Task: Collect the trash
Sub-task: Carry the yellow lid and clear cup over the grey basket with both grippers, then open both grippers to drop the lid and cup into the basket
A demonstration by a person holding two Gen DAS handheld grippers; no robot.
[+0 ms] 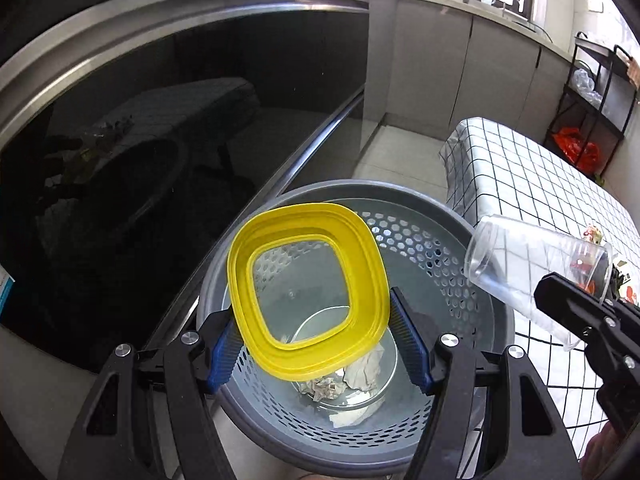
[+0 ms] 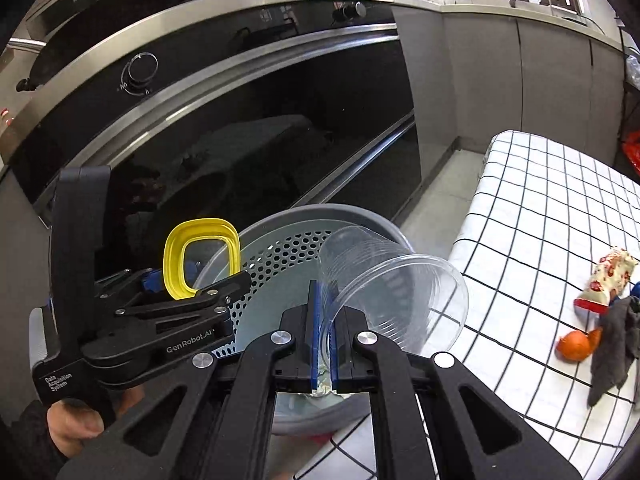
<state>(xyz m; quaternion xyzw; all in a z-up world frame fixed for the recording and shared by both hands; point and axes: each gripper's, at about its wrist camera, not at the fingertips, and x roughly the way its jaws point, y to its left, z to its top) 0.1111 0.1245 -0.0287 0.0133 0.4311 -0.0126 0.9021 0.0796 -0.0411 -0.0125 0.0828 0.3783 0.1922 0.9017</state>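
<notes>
Lid (image 1: 308, 292): yellow plastic frame with a clear centre; held tilted between the blue pads of the left gripper (image 1: 316, 340), jaws spread wide and pressing its two opposite edges; position, directly over the bin (image 1: 496, 320). Likely light and fairly stiff, smooth at the rim, so apt to pivot or slip between the pads; edge grip across the width looks the sound one.

Cup (image 2: 392, 300): clear thin-walled plastic, lying on its side with the mouth toward the checked cloth (image 2: 540, 240); right gripper (image 2: 324, 340) has jaws pressed nearly together, pinching one wall at the rim; position, above the bin's near edge. Judged very light, flexible, easily crushed or cracked; a rim pinch suffices, a hard squeeze does not.

Bin: grey, round, perforated inner wall; stands on the floor between the dark oven front (image 2: 260, 140) and the cloth-covered table; crumpled paper (image 1: 360, 372) at the bottom.

Remaining on the cloth: printed wrapper (image 2: 608, 280), orange item (image 2: 576, 346), dark rag (image 2: 616, 340); all well apart from both grippers.
</notes>
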